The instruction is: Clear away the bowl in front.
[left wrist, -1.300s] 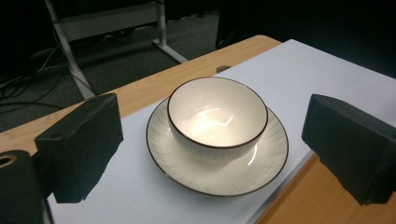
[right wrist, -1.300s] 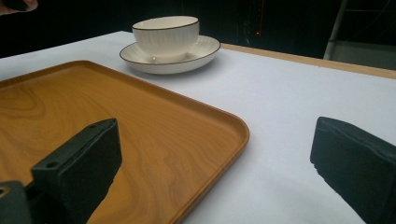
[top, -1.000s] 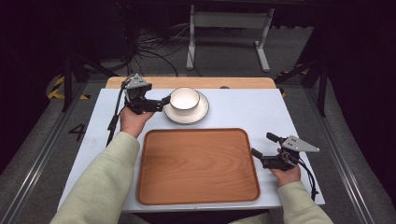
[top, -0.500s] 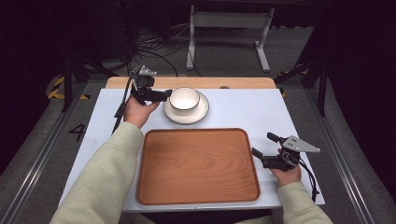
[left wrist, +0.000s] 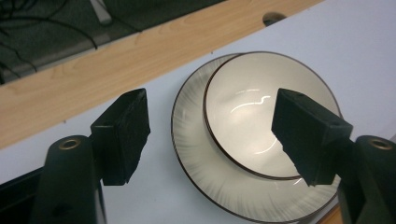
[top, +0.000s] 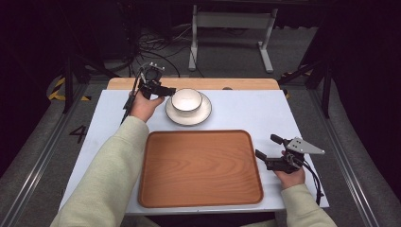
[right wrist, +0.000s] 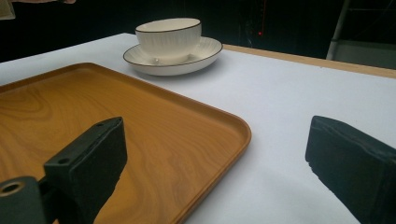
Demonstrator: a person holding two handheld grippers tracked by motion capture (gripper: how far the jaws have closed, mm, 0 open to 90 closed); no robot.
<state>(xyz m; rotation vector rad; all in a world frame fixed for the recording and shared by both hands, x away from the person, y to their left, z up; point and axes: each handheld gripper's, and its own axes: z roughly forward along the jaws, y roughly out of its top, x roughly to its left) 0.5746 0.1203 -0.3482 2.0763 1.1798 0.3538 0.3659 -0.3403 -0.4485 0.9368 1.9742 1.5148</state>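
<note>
A cream bowl (top: 187,99) with a dark rim stands on a matching saucer (top: 200,117) at the back of the white table. My left gripper (top: 169,90) reaches in from the bowl's left. In the left gripper view its jaws straddle the bowl's (left wrist: 261,116) near rim and the saucer's (left wrist: 196,154) edge, one pad over the bowl's inside, the other over bare table. The left gripper (left wrist: 212,135) has just been closing, and its pads do not press on anything. My right gripper (top: 266,145) rests open beside the right edge of the wooden tray (top: 198,165).
The tray (right wrist: 93,121) holds nothing and lies at the table's front middle. A bare wooden strip (top: 236,83) runs along the table's (top: 265,109) far edge. Beyond it are a dark floor, cables and a metal stand (top: 227,28).
My left hand has moved toward the far edge and a little right, bringing its jaws around the bowl's left rim. The right hand has stayed still.
</note>
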